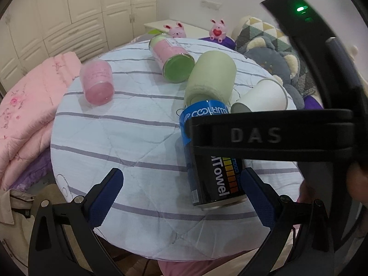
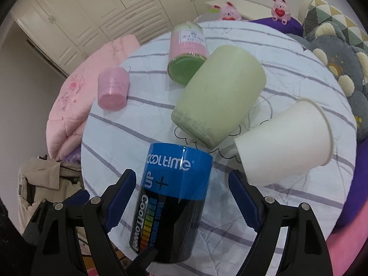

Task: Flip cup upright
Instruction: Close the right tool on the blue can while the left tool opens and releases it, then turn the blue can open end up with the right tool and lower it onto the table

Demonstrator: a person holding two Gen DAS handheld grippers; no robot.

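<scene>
Blue-and-black CoolTowel cup (image 1: 211, 161) lies on its side on the striped round table (image 1: 115, 138), left wrist view; left claw (image 1: 181, 184) spread wide, holding nothing | right wrist view: right claw (image 2: 181, 186) open, its fingers (image 2: 122, 193) flanking the cup (image 2: 174, 197), green cup (image 2: 218, 94) and white paper cup (image 2: 285, 142) beyond.

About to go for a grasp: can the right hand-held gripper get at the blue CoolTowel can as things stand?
Probably yes. The right hand-held gripper is open, with the blue CoolTowel can lying between its fingers and nothing in between.
</scene>
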